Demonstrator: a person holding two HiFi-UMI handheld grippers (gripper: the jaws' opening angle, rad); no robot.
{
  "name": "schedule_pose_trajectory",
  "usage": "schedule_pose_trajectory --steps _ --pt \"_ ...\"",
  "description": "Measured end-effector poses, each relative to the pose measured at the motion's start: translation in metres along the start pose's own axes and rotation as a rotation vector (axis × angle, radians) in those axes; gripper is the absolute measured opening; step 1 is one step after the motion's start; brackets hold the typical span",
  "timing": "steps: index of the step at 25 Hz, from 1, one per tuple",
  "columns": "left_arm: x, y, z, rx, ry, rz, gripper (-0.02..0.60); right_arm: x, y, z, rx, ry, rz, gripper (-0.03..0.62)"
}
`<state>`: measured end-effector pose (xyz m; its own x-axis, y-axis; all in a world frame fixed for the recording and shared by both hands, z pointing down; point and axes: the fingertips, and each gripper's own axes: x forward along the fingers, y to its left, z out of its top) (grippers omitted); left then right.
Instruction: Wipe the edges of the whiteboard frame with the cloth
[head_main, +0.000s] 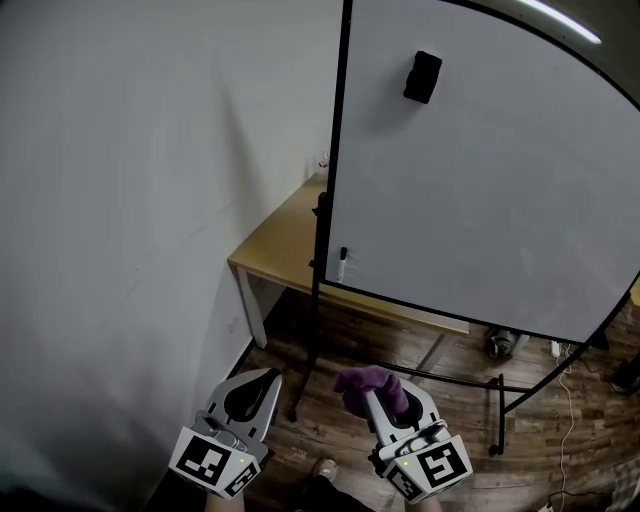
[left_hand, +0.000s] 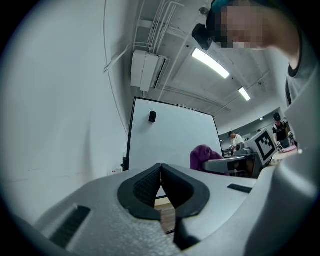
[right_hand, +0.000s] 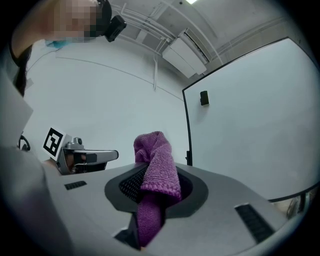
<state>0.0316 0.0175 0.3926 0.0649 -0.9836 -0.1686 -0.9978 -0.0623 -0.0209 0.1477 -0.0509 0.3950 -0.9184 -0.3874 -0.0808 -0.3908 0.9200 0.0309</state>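
The right gripper (head_main: 388, 402) is clamped on the purple cloth (head_main: 366, 383) — its bunched top sticks out past the jaw tips — and is held low before the whiteboard (head_main: 480, 170), apart from its black frame (head_main: 334, 150). The left gripper (head_main: 252, 388) hangs beside it, jaws pressed together on nothing, near the white wall (head_main: 120, 200). A black eraser (head_main: 422, 77) sits high on the board — a wooden desk (head_main: 280, 245) stands behind the frame's left edge.
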Motion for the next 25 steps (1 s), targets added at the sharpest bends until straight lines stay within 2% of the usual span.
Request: schedule_pose_trajectory --steps 8,15,25 --pt "0.051 0.053 -0.001 0.029 -0.004 0.014 0.017 0.07 -0.036 0.006 -0.093 -0.032 -0.038 0.077" --pt "0.101 0.079 0.0 0.037 -0.008 0.003 0.017 0.111 -0.073 0.005 -0.058 -0.017 -0.039 0.077" --pt "0.158 0.082 0.001 0.072 -0.02 -0.029 0.017 0.127 -0.123 0.008 -0.034 -0.05 -0.069 0.077"
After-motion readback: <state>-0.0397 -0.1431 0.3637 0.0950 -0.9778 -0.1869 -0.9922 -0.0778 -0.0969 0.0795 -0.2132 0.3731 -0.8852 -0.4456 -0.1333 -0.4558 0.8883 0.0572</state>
